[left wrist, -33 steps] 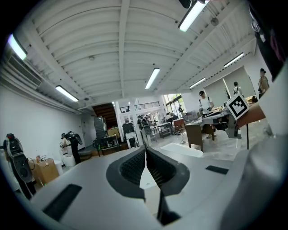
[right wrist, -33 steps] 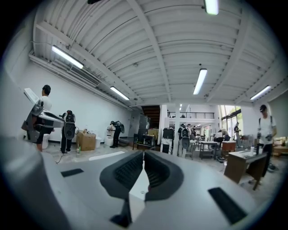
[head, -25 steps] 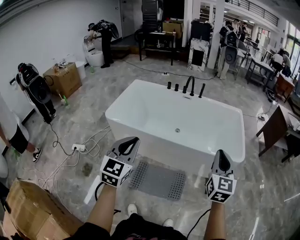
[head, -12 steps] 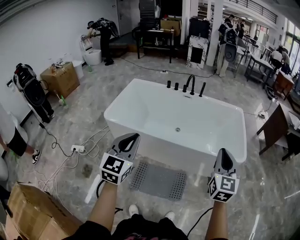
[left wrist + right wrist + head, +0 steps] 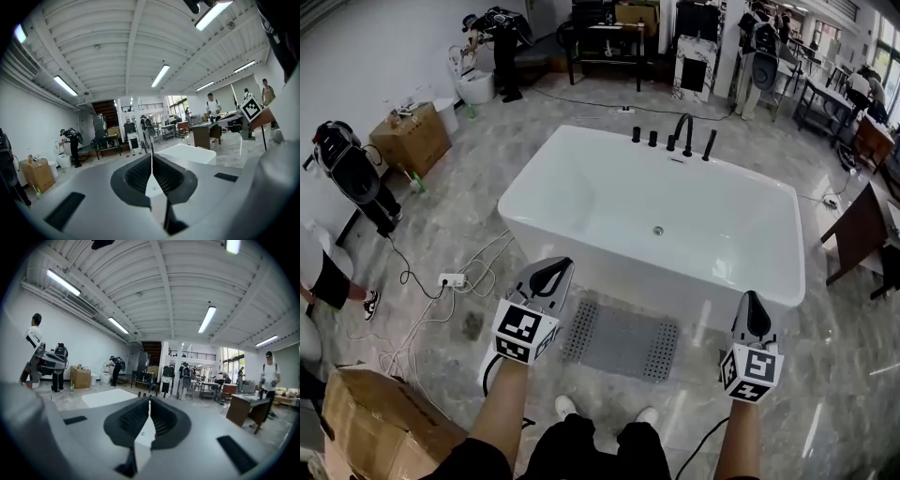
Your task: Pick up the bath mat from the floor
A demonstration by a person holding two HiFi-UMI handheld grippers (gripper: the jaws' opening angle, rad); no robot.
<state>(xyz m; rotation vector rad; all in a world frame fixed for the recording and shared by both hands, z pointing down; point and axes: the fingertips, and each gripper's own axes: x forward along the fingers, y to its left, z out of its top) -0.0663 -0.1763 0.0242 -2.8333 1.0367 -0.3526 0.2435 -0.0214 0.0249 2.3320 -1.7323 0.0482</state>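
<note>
Head view: shows the bath mat lying flat on the marble floor, its far long edge just beside the front wall of the bathtub and its near edge a little ahead of two white shoes. Places the left gripper in the air over the mat's left end and the right gripper past the mat's right end, by the tub's front right corner. Leaves bare floor to the right of the mat. Crowds the left side with a power strip, loose cables and, nearer, a cardboard box.

Left gripper view: shows the jaws pressed together with nothing between them. Looks out past them over the white tub to open floor and a brown desk.

Right gripper view: shows the jaws likewise closed and empty. Puts the tub off to the left and a wooden table on the right, with clear floor between.
</note>
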